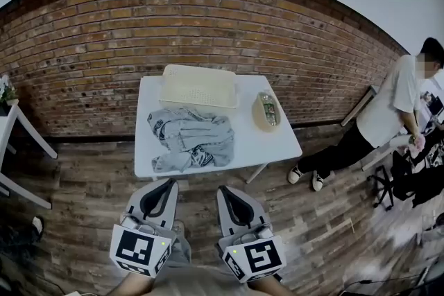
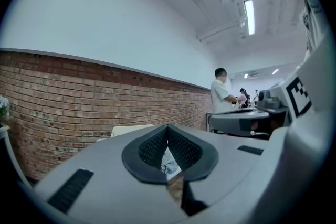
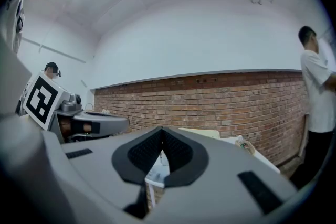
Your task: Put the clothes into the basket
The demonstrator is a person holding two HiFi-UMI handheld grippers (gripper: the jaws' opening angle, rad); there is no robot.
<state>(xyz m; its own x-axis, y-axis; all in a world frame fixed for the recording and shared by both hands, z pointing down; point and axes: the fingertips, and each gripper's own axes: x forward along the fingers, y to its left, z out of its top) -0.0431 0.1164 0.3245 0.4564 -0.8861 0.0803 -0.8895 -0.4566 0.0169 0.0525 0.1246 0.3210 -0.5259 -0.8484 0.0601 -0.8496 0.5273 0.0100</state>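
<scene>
A crumpled grey garment (image 1: 189, 138) lies on the white table (image 1: 277, 142), toward its near left. Behind it, at the table's far edge, stands a cream plastic basket (image 1: 199, 85), seen as a pale shape (image 2: 128, 129) in the left gripper view. My left gripper (image 1: 164, 184) and right gripper (image 1: 225, 192) are held side by side over the wooden floor, short of the table's near edge. Both are shut with nothing in them. Through the left jaws a bit of the garment (image 2: 169, 163) shows.
A small oval wicker tray (image 1: 267, 111) with green items sits at the table's right. A person in a white shirt (image 1: 388, 111) stands at the right by a brick wall. A white stand (image 1: 17, 142) with flowers is at the left.
</scene>
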